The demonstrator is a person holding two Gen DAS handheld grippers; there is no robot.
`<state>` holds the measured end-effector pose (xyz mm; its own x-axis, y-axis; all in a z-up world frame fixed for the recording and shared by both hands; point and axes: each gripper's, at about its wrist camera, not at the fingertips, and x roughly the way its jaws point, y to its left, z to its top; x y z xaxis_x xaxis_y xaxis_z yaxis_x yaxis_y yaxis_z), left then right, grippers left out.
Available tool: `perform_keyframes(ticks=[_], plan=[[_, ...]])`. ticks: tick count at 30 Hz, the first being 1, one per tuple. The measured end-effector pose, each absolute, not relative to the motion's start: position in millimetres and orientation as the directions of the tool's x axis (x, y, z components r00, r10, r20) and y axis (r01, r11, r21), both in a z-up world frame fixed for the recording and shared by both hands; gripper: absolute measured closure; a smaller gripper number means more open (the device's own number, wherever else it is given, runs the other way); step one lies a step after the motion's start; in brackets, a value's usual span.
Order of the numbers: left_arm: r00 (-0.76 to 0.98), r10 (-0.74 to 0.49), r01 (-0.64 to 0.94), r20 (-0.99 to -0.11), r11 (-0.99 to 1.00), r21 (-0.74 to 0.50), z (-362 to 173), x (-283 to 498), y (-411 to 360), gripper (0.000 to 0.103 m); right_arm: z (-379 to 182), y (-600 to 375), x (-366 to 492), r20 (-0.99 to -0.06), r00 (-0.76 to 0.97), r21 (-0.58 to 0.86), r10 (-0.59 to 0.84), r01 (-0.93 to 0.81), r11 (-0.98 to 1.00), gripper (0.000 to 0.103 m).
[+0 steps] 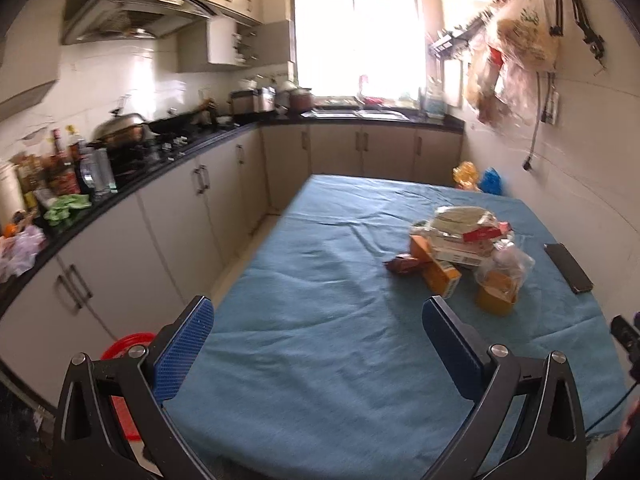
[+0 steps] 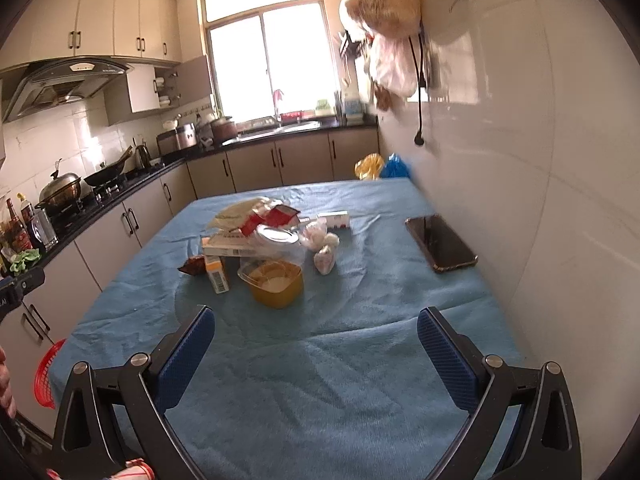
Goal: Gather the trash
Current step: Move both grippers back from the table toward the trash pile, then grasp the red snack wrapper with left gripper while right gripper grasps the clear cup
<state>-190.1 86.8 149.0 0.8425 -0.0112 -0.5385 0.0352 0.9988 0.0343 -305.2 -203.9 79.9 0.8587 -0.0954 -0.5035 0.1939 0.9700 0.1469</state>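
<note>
Right wrist view: your right gripper (image 2: 316,332) and left gripper (image 1: 318,324) gaped wide, empty; trash (image 2: 264,240) sat at 12 o'clock.

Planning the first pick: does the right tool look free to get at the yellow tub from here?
Probably yes. The right tool is open, and only bare blue cloth lies between it and the yellow tub, the nearest piece of the pile.

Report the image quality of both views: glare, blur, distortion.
Left wrist view: the window is blown out and washes the far wall; hanging bags smear with motion blur. Right wrist view: window glare is milder, the trash pile fairly sharp. Both: fisheye bending, dark corners.
</note>
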Motion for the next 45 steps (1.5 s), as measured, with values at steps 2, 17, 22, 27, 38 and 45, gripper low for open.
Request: perform_keyframes(ticks=[2, 17, 22, 27, 38, 45], plan=[[0.828, -0.03, 0.057, -0.559, 0.998, 0.031, 143.7, -172.8, 77.2, 0.0, 74.6, -210.6, -294.8, -0.521, 0.849, 0.153, -0.088, 0.195, 0.969, 0.0], [0.71, -0.146, 0.178, -0.689, 0.984, -0.024, 84.7, -52.4, 34.5, 0.0, 40.1, -245.3, -221.3, -0.604, 0.797, 0.212, 0.009, 0.15, 0.966, 0.0], [0.667, -0.201, 0.208, -0.718, 0.975, -0.079, 70.2, -20.6, 28.5, 0.009, 36.5, -242.0, -185.5, -0.626, 0.776, 0.24, 0.07, 0.107, 0.965, 0.0], [0.617, -0.277, 0.232, -0.737, 0.959, -0.166, 54.1, 5.4, 27.4, 0.009, 32.6, -233.2, -147.7, -0.635, 0.761, 0.245, 0.129, 0.04, 0.969, 0.0], [0.498, -0.42, 0.222, -0.759, 0.908, -0.356, 16.8, 42.2, 20.3, 0.031, 17.8, -210.1, -88.9, -0.651, 0.738, 0.233, 0.179, -0.031, 0.972, 0.001], [0.468, -0.478, 0.207, -0.743, 0.877, -0.434, 12.8, 40.7, 24.1, 0.072, 11.3, -209.2, -76.3, -0.657, 0.72, 0.297, 0.226, -0.028, 0.954, 0.029]])
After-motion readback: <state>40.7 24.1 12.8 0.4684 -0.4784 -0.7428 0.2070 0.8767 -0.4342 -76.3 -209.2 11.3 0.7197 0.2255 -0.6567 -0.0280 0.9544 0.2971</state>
